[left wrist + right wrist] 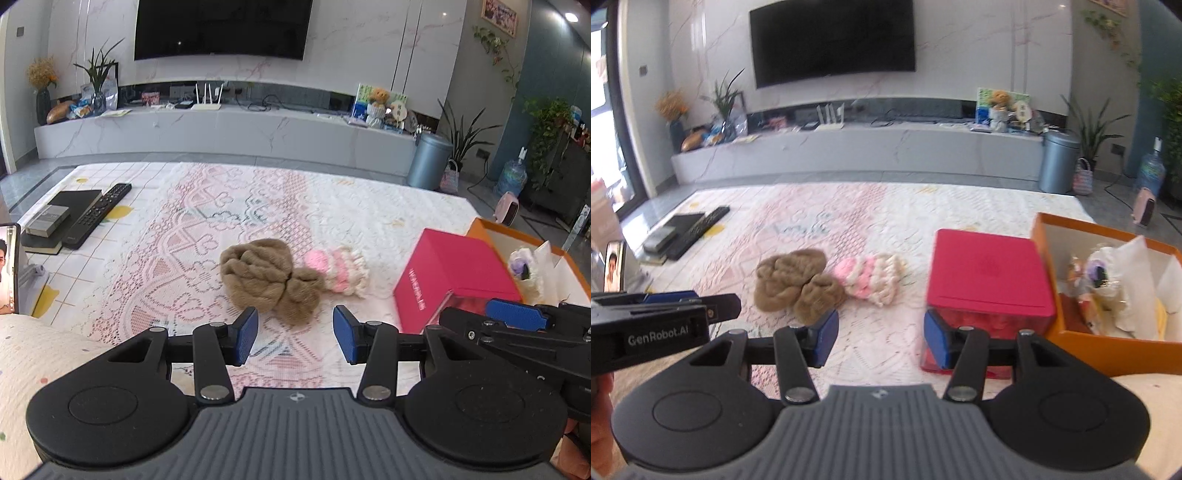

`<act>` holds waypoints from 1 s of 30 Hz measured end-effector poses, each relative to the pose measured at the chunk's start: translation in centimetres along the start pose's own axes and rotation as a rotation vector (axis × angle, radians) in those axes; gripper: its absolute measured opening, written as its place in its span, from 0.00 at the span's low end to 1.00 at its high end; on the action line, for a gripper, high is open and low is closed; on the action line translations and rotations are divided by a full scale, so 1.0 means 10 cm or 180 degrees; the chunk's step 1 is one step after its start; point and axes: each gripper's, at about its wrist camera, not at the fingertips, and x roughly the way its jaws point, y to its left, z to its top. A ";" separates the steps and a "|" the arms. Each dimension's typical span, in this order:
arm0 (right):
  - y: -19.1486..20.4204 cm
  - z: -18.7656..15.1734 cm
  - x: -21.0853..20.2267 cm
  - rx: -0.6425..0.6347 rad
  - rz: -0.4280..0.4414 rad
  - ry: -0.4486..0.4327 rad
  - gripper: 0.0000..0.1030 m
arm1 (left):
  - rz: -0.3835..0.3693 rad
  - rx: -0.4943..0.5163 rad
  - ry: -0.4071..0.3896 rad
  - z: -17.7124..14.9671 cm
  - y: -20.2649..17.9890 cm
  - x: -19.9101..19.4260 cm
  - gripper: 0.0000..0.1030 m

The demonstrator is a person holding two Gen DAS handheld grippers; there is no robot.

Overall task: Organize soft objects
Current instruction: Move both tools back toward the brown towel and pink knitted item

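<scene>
While both grippers hover with nothing between their fingers, the left gripper point(294, 339) and right gripper point(881, 338) each stand spread wide. The brown furry bundle point(269, 277) lies on the lace cloth point(192, 240), touching the pink-and-cream knit piece point(340, 271) (just left of the red box point(450, 273)). The orange box point(1108, 345) sits right of the red box.

a home living room: a big dark television point(221, 27) hangs on a marble wall above a long low cabinet point(221, 133) holding a router point(207, 99), vases and a teddy bear point(378, 101). houseplants point(546, 133) stand around, and a remote control point(98, 214) lies on the lace-covered table point(229, 221).
</scene>
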 end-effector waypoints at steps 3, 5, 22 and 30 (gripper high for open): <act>0.10 0.02 0.12 -0.0104 0.0033 0.0044 0.49 | 0.0012 0.0039 0.0053 -0.01 0.09 0.09 0.52; 0.16 0.05 0.22 -0.0155 0.0051 0.0079 0.49 | 0.0027 0.0077 0.0086 0.02 0.12 0.16 0.52; 0.35 0.28 1.20 -0.0427 0.0058 0.0474 0.50 | 0.0072 -0.0139 0.0507 0.25 0.54 0.88 0.64; 0.24 0.44 1.67 -0.0323 -0.0019 0.0575 0.53 | -0.0121 -0.0425 0.0707 0.29 0.66 1.18 0.67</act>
